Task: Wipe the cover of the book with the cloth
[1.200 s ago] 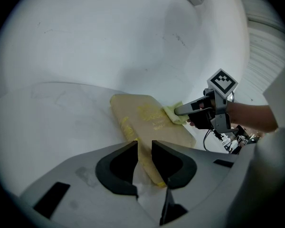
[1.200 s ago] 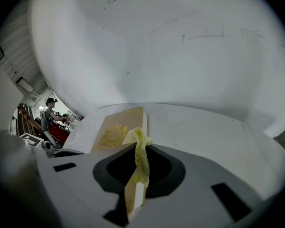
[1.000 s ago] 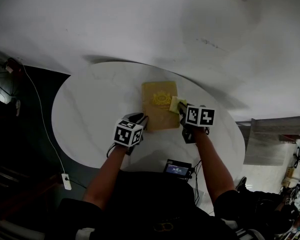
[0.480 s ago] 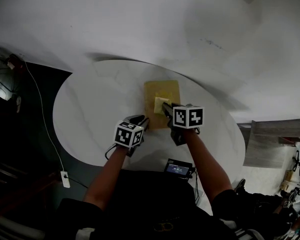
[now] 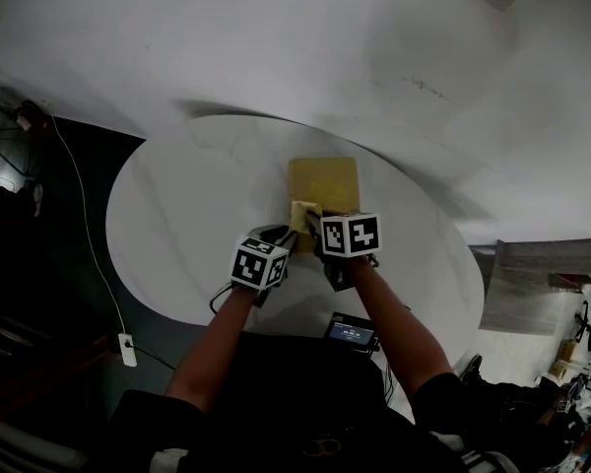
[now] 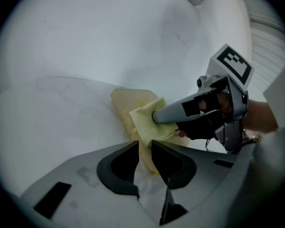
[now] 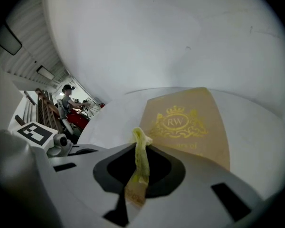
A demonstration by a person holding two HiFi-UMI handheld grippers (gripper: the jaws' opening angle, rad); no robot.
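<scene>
My right tongs (image 7: 141, 148) pinch the cloth (image 6: 149, 122) against the near-left corner of the book (image 7: 185, 127); my left tongs (image 6: 143, 152) clamp its near edge.

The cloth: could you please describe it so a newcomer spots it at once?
On the round white table lies a tan book with a gold crest. The cloth rests on its near end, pinched in the tongs of the right gripper: the only pale yellow-green thing.
</scene>
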